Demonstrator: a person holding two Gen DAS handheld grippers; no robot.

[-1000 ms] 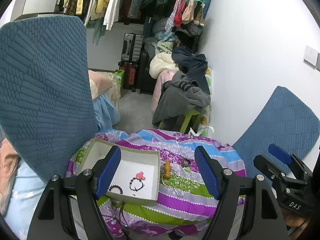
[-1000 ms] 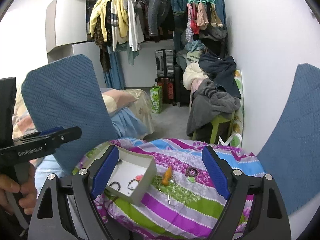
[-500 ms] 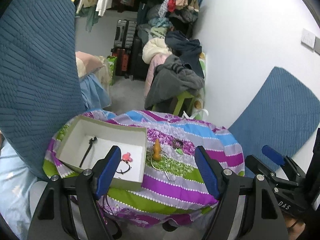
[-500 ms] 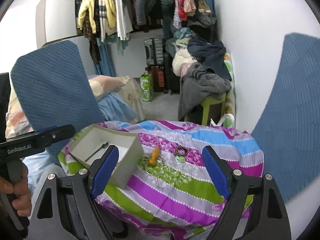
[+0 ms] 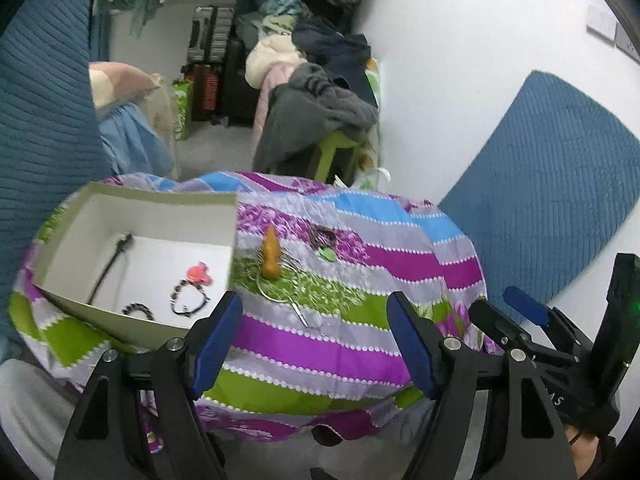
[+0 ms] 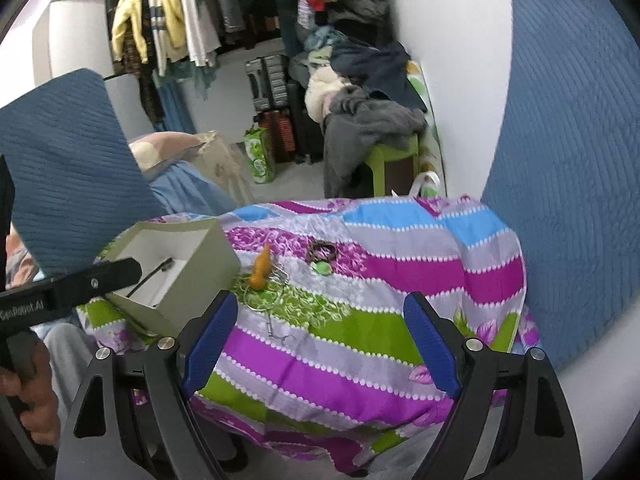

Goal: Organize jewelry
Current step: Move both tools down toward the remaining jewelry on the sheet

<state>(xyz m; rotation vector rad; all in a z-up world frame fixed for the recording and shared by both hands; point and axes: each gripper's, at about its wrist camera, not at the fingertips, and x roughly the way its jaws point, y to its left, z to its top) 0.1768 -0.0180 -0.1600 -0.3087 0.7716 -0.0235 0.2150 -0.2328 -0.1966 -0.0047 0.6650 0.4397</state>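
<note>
An open grey box [image 5: 160, 208] [image 6: 208, 256] sits on the left of a table under a striped cloth [image 5: 360, 264] [image 6: 380, 272]. In it lie a bracelet with a pink charm [image 5: 191, 289], a dark bead bracelet [image 5: 138, 310] and a black cord [image 5: 108, 268]. On the cloth lie an orange pendant [image 5: 271, 255] [image 6: 260, 268] on a silver ring [image 5: 276, 298], a dark bracelet [image 5: 320, 235] [image 6: 321, 251] and a green charm [image 5: 327, 255] [image 6: 322, 267]. My left gripper [image 5: 314, 320] and right gripper [image 6: 320, 320] hang open over the near edge, holding nothing.
Blue quilted cushions [image 5: 44, 100] [image 6: 568, 160] flank the table on both sides. Behind it are a green stool piled with clothes [image 5: 320, 112], suitcases [image 5: 208, 52] and hanging garments [image 6: 160, 28]. The white wall is close on the right. A hand [image 6: 28, 392] holds the left gripper's handle.
Both grippers have sunk and tilted downward toward the table. The table now fills more of each view and the box's inside shows more fully. The jaws stayed open.
</note>
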